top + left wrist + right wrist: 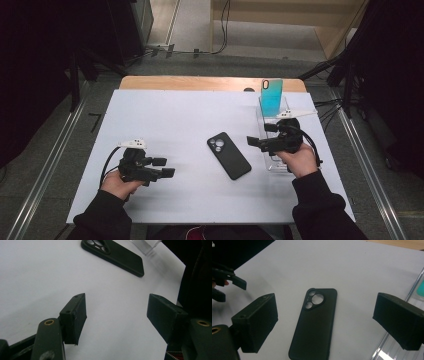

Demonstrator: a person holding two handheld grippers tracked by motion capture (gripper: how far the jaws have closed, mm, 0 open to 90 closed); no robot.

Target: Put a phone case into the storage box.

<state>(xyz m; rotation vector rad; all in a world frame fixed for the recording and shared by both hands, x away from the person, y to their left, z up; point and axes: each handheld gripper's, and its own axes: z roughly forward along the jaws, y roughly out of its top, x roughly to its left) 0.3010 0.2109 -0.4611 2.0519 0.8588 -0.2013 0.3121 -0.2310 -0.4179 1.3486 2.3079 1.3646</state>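
Right gripper [256, 142] gaped empty beside black phone case [229, 155], bare table [165, 115] around; left gripper [165, 167] gaped empty, well apart.

One black phone case [229, 155] lies flat on the white worktop [165, 120]. One clear plastic stand [272, 131] sits just to its right, and one teal phone case [271, 96] stands upright in that stand. Two tools flank the black phone case: the left tool [164, 167] and the right tool [256, 142].
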